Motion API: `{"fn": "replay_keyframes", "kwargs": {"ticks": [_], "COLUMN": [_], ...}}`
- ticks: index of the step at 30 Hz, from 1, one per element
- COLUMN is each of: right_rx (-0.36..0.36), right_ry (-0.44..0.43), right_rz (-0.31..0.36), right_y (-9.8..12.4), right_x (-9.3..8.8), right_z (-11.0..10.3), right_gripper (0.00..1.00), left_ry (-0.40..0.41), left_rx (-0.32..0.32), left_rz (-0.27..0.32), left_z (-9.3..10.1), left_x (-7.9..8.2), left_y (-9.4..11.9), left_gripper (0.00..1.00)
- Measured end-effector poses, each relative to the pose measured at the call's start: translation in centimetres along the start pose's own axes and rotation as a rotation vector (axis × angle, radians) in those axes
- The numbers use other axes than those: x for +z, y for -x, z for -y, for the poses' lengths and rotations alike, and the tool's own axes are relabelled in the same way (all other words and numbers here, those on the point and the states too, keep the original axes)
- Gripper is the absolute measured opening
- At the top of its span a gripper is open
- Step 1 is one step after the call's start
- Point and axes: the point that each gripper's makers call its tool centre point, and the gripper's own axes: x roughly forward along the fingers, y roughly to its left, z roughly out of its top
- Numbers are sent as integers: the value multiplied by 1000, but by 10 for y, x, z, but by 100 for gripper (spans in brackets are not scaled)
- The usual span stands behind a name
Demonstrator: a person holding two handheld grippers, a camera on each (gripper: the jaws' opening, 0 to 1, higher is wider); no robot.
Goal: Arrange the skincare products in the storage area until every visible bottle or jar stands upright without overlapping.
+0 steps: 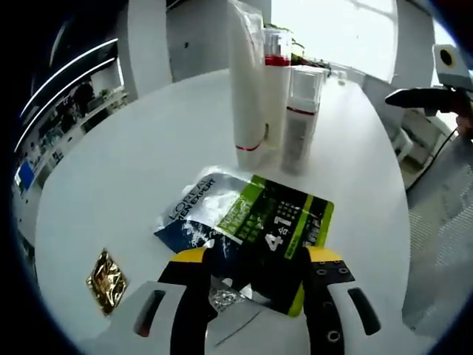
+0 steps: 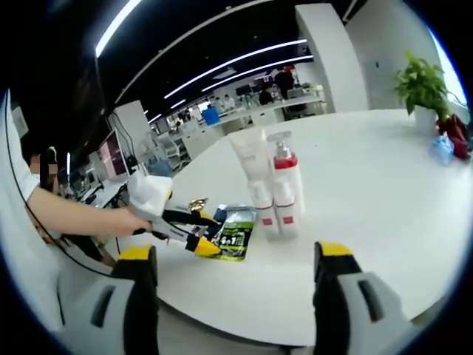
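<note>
Three skincare containers stand upright in a tight cluster on the white table (image 1: 111, 170): a tall white tube (image 1: 247, 81) with a red band, a bottle with a red collar (image 1: 276, 70) and a clear-capped bottle (image 1: 303, 111). The same cluster (image 2: 273, 185) stands at mid-table in the right gripper view. A blue sachet (image 1: 194, 211) and a green-black sachet (image 1: 284, 222) lie flat and overlapping. My left gripper (image 1: 257, 255) is open, its yellow-tipped jaws either side of the sachets' near edge. My right gripper (image 2: 236, 253) hangs open off the table's edge with nothing between its jaws.
A gold foil packet (image 1: 107, 279) lies to the left of the sachets. A potted plant (image 2: 423, 85) and small red and blue items (image 2: 447, 140) sit at the table's far side. A person's arm (image 2: 66, 214) holds the left gripper (image 2: 201, 233).
</note>
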Motion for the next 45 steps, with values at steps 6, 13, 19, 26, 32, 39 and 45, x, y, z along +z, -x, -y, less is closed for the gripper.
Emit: {"fn": "replay_keyframes", "kwargs": {"ticks": [6, 13, 19, 26, 32, 39, 45], "right_rx": [2, 2, 8, 18, 26, 28, 26], "right_ry": [7, 5, 15, 21, 12, 7, 10], "right_rz": [-9, -7, -13, -14, -18, -13, -20], "right_y": [-1, -1, -1, -1, -1, -1, -1], "right_x": [-1, -1, -2, -2, -3, -3, -4], "right_z": [-1, -1, -2, -5, -6, -6, -6], "right_gripper": [87, 87, 87, 87, 86, 86, 86], "left_ry": [8, 44, 91, 141, 212, 276, 320], "left_rx": [-5, -5, 22, 52, 88, 128, 160], "left_rz": [4, 26, 46, 61, 87, 101, 123], "left_z": [-1, -1, -4, -3, 0, 6, 9], "left_x": [1, 3, 0, -7, -16, -36, -49], "left_y": [1, 14, 28, 44, 65, 90, 110], "left_gripper": [47, 49, 53, 57, 64, 69, 74]}}
